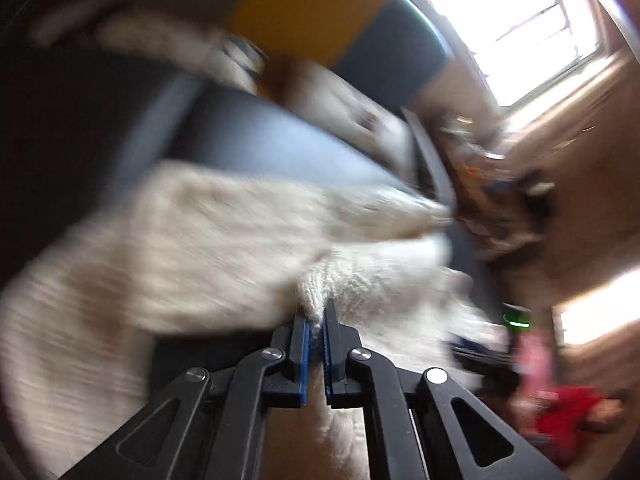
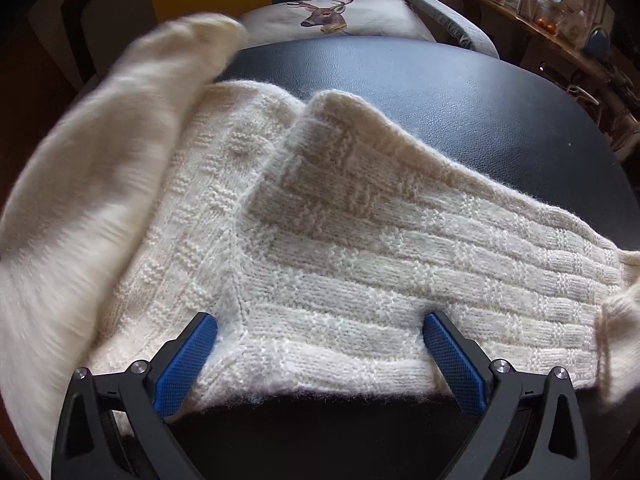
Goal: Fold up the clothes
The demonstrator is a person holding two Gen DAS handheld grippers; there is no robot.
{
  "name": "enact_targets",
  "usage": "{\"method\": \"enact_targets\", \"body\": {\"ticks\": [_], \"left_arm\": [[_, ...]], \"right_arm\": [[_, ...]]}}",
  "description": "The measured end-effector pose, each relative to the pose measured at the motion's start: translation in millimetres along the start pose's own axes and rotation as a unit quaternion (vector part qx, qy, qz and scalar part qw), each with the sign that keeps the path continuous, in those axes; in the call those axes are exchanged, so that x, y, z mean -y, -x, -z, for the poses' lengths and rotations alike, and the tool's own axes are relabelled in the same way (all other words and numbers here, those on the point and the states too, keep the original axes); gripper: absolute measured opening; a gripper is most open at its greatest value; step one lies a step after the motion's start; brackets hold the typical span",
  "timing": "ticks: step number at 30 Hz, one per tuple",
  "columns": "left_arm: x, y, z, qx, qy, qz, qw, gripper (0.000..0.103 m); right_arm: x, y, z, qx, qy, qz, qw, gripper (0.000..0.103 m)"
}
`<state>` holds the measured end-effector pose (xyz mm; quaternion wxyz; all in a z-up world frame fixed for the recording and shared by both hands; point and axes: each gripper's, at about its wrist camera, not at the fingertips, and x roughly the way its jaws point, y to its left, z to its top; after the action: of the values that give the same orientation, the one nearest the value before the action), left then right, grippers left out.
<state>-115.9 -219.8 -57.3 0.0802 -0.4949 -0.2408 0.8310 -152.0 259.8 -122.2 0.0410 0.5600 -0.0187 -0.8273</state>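
Note:
A cream knitted sweater (image 2: 328, 240) lies on a dark leather table (image 2: 460, 92). My right gripper (image 2: 320, 326) is open, its blue pads (image 2: 452, 348) resting on the knit near the front edge, one on each side of a sleeve seam. A blurred part of the sweater (image 2: 100, 152) hangs lifted at the left in the right wrist view. In the left wrist view my left gripper (image 1: 316, 316) is shut on a pinched fold of the cream sweater (image 1: 224, 248), held up above the table (image 1: 260, 136). That view is tilted and smeared.
Behind the table stands an armchair with a deer-print cushion (image 2: 328, 16). A wooden shelf with jars (image 2: 552, 16) runs along the right. A bright window (image 1: 512, 28) and a person's red sleeve (image 1: 564, 412) show in the left wrist view.

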Motion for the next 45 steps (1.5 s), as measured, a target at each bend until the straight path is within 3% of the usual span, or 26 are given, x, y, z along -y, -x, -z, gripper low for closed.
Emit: {"method": "enact_targets", "body": {"ticks": [1,4,7,9,12,14,18,22,27,34,36,37,38,42,45], "left_arm": [[-10,2,-3,0.005,0.001,-0.035,0.9994,0.004],[-48,4,-4,-0.011,0.053,-0.09,0.9944,0.005],[-53,30,10,0.007,0.08,-0.056,0.9952,0.01],[-48,52,22,0.029,0.074,-0.043,0.9959,0.013],[-39,85,39,0.062,0.066,-0.023,0.9956,0.014],[-22,86,53,0.059,0.05,-0.012,0.9969,0.016],[-3,75,82,0.028,0.025,-0.005,0.9993,0.016],[6,56,107,-0.007,0.007,-0.014,0.9999,0.016],[18,33,139,-0.051,-0.015,-0.025,0.9983,0.016],[21,33,154,-0.04,-0.037,-0.033,0.998,0.019],[23,33,153,-0.042,-0.039,-0.036,0.9977,0.019],[24,33,154,-0.044,-0.037,-0.034,0.9977,0.019],[24,33,155,-0.048,-0.034,-0.032,0.9978,0.019],[30,33,157,-0.062,-0.044,-0.025,0.9968,0.019],[38,34,167,-0.053,-0.089,-0.037,0.994,0.019]], "right_arm": [[1,-1,-5,-0.003,-0.001,0.002,1.0,0.103],[4,2,-21,-0.006,-0.018,-0.006,1.0,0.103],[0,32,-12,0.031,-0.016,-0.038,0.999,0.103],[-15,53,6,0.036,0.012,-0.106,0.994,0.103],[-71,76,62,0.029,0.086,-0.147,0.985,0.103],[-99,63,82,0.016,0.133,-0.16,0.978,0.103],[-147,51,119,0.027,0.216,-0.097,0.971,0.102],[-143,62,139,0.023,0.23,-0.051,0.972,0.102],[-124,60,150,0.028,0.208,-0.082,0.974,0.103],[-120,67,158,0.035,0.203,-0.073,0.976,0.101],[-122,79,163,0.052,0.217,-0.07,0.972,0.075],[-125,85,165,0.059,0.229,-0.062,0.97,0.041],[-128,91,167,0.062,0.246,-0.039,0.966,0.017],[-112,90,170,0.038,0.298,0.034,0.953,0.016],[-66,94,174,0.015,0.24,0.024,0.97,0.024]]}}
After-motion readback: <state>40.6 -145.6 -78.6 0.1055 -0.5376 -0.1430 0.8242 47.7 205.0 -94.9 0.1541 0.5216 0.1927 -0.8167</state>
